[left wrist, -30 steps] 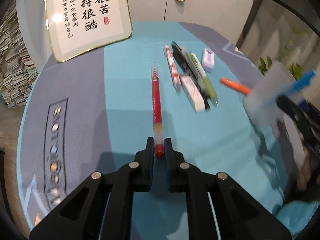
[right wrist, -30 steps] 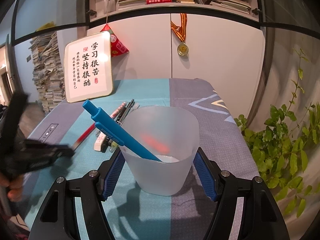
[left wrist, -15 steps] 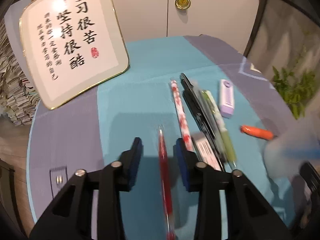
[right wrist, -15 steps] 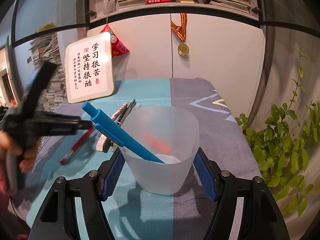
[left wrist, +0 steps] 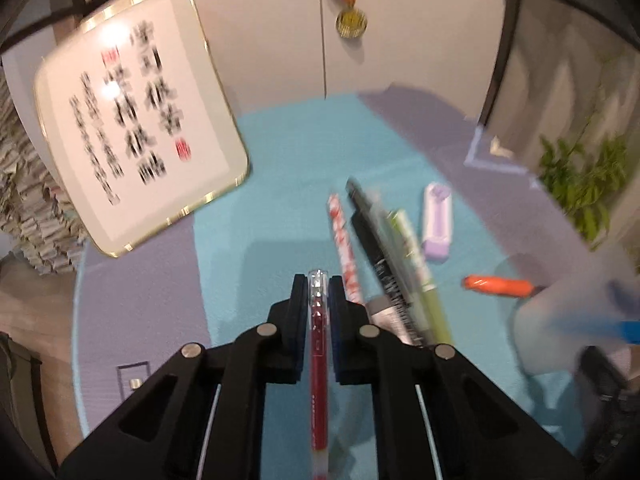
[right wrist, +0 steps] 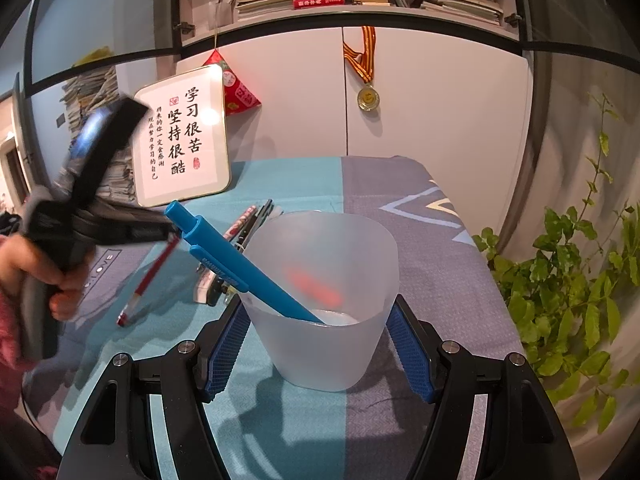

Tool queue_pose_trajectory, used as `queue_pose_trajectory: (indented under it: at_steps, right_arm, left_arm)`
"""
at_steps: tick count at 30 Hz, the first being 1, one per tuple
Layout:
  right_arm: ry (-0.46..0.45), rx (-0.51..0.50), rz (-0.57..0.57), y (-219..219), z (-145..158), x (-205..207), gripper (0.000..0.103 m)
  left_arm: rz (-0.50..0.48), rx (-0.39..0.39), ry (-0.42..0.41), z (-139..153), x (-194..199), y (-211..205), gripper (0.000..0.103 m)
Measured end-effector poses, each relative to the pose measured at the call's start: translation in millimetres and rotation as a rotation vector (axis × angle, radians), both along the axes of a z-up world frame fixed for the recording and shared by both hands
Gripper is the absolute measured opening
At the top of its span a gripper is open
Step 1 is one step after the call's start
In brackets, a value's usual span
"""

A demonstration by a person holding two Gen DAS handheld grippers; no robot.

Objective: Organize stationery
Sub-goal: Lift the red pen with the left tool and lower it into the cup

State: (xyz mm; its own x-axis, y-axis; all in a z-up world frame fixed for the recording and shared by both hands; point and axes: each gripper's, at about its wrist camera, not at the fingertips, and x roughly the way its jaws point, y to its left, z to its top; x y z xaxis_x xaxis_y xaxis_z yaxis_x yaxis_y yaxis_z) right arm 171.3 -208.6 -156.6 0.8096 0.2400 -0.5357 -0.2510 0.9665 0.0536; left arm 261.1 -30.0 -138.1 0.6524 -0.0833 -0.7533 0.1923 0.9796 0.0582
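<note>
My left gripper point(left wrist: 319, 292) is closing its jaws on the clear cap end of a red pen point(left wrist: 319, 340), and the pads press on it. In the right wrist view the red pen point(right wrist: 154, 274) hangs slanted from that gripper, its lower tip close to the cloth. My right gripper point(right wrist: 316, 320) is shut on a frosted plastic cup point(right wrist: 328, 352) standing on the table. A blue pen point(right wrist: 224, 256) leans inside the cup. More stationery lies in a row: a red-and-white patterned pen point(left wrist: 344, 236), a black pen point(left wrist: 372, 240), a green pen point(left wrist: 416, 264), a white eraser point(left wrist: 384, 312).
A purple eraser point(left wrist: 438, 224) and an orange marker point(left wrist: 496, 285) lie to the right of the row. A framed calligraphy sign point(left wrist: 136, 120) leans at the back left of the table. A leafy plant point(right wrist: 580, 280) stands past the table's right edge. A person's hand point(right wrist: 40, 272) holds the left gripper.
The left gripper let go of the red pen's tip, moved forward along the pen with jaws apart, and now grips its cap end, raised off the cloth. The right gripper and cup stayed still.
</note>
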Motion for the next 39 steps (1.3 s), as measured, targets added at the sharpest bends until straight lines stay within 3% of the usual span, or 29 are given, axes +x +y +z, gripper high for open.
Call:
queue_pose_trajectory:
  at_steps: [9, 22, 33, 39]
  right_arm:
    - [0.002, 0.005, -0.003, 0, 1, -1, 0.071]
    - [0.002, 0.005, 0.002, 1, 2, -3, 0.071]
    - [0.001, 0.003, 0.005, 2, 2, -5, 0.071]
    - [0.002, 0.004, 0.006, 2, 2, -4, 0.071]
  left_arm:
    - [-0.052, -0.029, -0.140, 53, -45, -7, 0.008]
    - [-0.093, -0.056, -0.203, 80, -64, -18, 0.008]
    - [-0.242, -0.245, -0.300, 137, -95, -51, 0.008]
    - [-0.289, -0.313, -0.307, 148, -100, -72, 0.008]
